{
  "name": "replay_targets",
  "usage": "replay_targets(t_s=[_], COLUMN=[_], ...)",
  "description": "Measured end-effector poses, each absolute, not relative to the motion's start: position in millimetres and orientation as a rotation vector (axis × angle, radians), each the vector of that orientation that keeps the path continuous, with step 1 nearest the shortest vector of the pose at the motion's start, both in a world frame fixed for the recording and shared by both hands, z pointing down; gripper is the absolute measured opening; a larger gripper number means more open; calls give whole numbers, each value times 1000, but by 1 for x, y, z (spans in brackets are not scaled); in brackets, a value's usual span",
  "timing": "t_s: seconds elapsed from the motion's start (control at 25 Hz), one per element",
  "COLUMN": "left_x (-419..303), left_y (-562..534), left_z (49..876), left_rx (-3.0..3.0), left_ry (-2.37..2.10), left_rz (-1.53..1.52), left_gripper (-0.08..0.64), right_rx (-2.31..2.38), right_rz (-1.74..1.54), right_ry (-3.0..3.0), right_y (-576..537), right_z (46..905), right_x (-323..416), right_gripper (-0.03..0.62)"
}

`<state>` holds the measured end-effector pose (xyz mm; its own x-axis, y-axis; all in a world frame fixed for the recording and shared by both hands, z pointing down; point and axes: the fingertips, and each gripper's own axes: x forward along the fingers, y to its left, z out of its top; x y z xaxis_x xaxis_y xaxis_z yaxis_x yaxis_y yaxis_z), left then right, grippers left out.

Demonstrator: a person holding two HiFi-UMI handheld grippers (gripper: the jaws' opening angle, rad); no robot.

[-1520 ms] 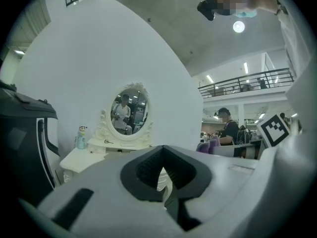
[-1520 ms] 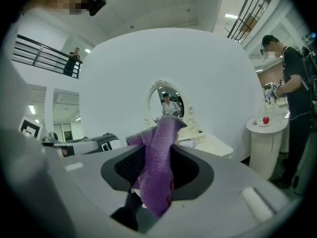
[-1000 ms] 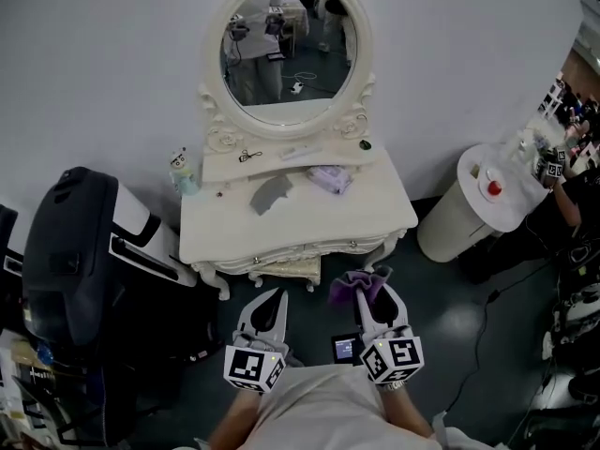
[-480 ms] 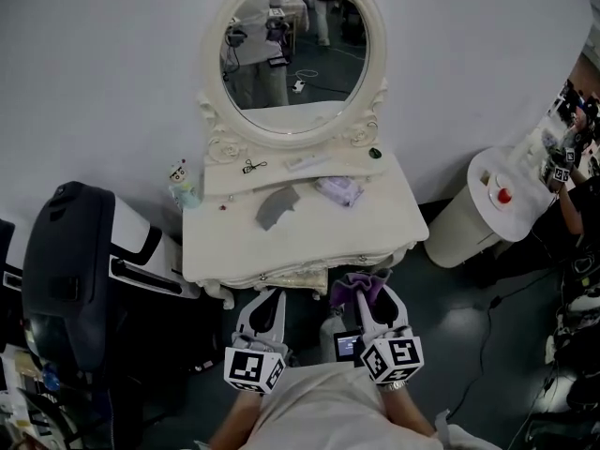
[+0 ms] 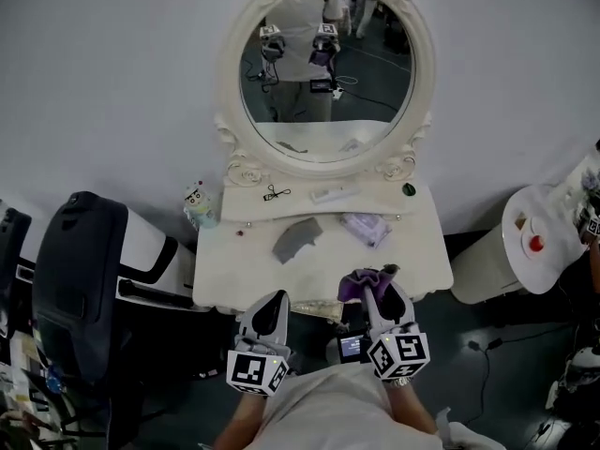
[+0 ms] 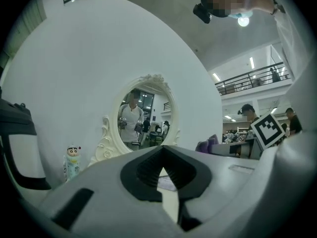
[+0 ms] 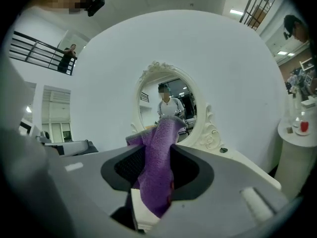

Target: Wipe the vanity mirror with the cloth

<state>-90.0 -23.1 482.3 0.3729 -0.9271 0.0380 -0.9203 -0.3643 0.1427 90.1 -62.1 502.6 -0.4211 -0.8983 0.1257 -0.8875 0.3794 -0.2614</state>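
Note:
The oval vanity mirror [image 5: 326, 73] in its ornate white frame stands against the wall above a white dressing table [image 5: 234, 275]; it also shows in the left gripper view as the mirror [image 6: 144, 118] and in the right gripper view as the mirror [image 7: 168, 108]. My right gripper [image 5: 377, 292] is shut on a purple cloth [image 5: 361, 282], which bunches between the jaws, the cloth [image 7: 157, 165]. It hovers at the table's front edge. My left gripper [image 5: 267, 309] is shut and empty, just in front of the table.
On the table lie a grey cloth [image 5: 296, 238], a pale pouch [image 5: 366, 228], a flat white item [image 5: 334, 195] and a small cartoon bottle [image 5: 198, 205]. A black and white chair [image 5: 80, 279] stands left, a round white side table [image 5: 534, 242] right.
I have come closer to the vanity: mirror and table now sit larger and lower in the head view, and both grippers reach the table's front edge. The cloth stays in the right gripper.

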Motion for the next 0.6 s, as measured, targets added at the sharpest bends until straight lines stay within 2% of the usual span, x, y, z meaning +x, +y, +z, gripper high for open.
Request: replay_targets(t_s=[0.36, 0.6], left_x=[-76, -70], left_y=[-123, -176], left_z=[474, 469], left_rx=[2384, 2354], left_ry=[-1830, -1864], left_rz=[-66, -96], left_gripper=[2, 2], right_rx=[-1514, -1569], right_rz=[-466, -464], right_ry=[2669, 2671], right_y=[-181, -244], right_z=[495, 490], right_x=[98, 111], right_gripper=[164, 164])
